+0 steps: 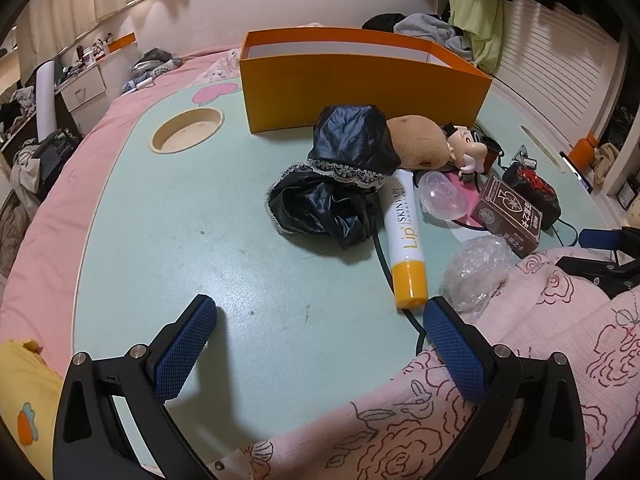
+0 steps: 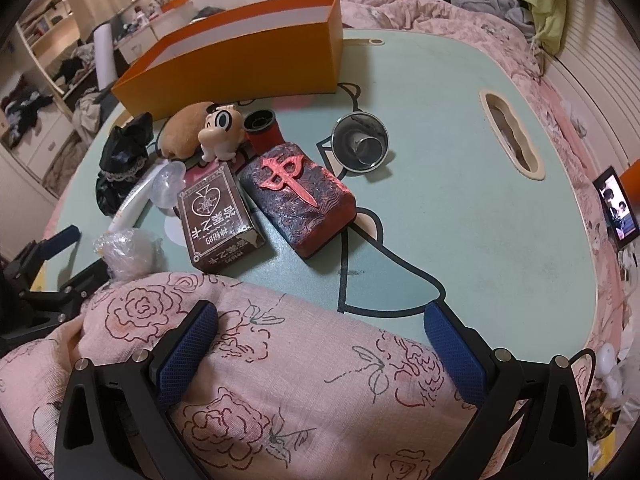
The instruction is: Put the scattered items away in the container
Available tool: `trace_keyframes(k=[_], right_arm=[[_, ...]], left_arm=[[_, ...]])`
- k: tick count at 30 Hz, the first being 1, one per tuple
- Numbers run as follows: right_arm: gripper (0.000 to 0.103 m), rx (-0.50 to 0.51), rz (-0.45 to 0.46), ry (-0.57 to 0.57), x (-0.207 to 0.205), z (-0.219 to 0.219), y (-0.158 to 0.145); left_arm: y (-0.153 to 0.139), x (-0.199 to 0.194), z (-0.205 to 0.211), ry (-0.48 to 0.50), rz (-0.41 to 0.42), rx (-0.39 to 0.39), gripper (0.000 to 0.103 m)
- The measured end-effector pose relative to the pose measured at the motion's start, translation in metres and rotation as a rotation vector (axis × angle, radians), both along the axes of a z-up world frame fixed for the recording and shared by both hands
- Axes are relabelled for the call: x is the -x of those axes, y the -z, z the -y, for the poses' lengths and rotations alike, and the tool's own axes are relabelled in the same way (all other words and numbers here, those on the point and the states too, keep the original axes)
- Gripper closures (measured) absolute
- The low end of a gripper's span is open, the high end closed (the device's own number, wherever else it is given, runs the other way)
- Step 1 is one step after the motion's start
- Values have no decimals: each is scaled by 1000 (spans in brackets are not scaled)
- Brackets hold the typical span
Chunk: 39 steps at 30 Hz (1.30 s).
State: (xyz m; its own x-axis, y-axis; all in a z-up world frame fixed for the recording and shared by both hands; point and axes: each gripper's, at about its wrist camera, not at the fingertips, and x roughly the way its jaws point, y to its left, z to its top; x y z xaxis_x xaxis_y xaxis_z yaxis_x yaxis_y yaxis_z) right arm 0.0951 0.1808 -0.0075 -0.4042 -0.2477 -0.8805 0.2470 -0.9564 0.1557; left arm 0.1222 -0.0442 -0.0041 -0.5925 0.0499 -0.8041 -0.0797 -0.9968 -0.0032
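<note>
Closest in, the rose-print quilt (image 2: 280, 360) bunches over the near edge of the tabletop (image 1: 200, 240), and the right tool (image 2: 320, 352) hangs above it, fingers spread wide, holding nothing. The left tool (image 1: 320, 344) is likewise spread and empty over bare tabletop. The orange container (image 1: 360, 84) stands at twelve o'clock, seemingly with nothing in it yet. The clutter lies between: black lace cloth (image 1: 332, 184), lip balm tube (image 1: 404, 236) toward one o'clock of the left tool, brown card box (image 2: 216, 220), red-marked block (image 2: 300, 196), steel cup (image 2: 360, 144). I'd start with the tube: approach along its length, close across its narrow body near the middle, and mind the black cable (image 1: 384, 264) beside it.
</note>
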Motion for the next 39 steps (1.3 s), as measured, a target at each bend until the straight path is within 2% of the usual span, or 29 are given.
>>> trace_keyframes(k=[7, 13, 19, 23, 25, 30, 31, 33, 35, 37, 39], right_arm=[[0, 15, -5, 5, 0, -2, 0], [0, 105, -20, 29, -1, -14, -2], [0, 27, -10, 2, 1, -4, -1], [0, 13, -1, -5, 3, -2, -1], [0, 20, -3, -3, 2, -3, -1], [0, 53, -19, -3, 0, -7, -2], [0, 70, -21, -1, -1, -10, -2], [0, 96, -18, 3, 1, -14, -3], [0, 97, -21, -1, 2, -15, -3], [0, 67, -25, -12, 4, -11, -2], [0, 39, -29, -14, 4, -7, -1]], left_arm=[[-1, 2, 0, 15, 1, 0, 0], [-1, 4, 0, 23, -2, -1, 0], [-2, 4, 0, 36, -24, -30, 0], [-7, 1, 8, -4, -45, -62, 0], [-17, -8, 12, -34, -113, -63, 0], [-52, -36, 11, -15, -416, -28, 0], [-55, -37, 10, -10, -442, -20, 0], [-60, -32, 12, 14, -427, -45, 0], [-61, -22, 19, 66, -370, -130, 0], [-59, -6, 27, 123, -274, -226, 0], [-57, 5, 33, 128, -244, -273, 0]])
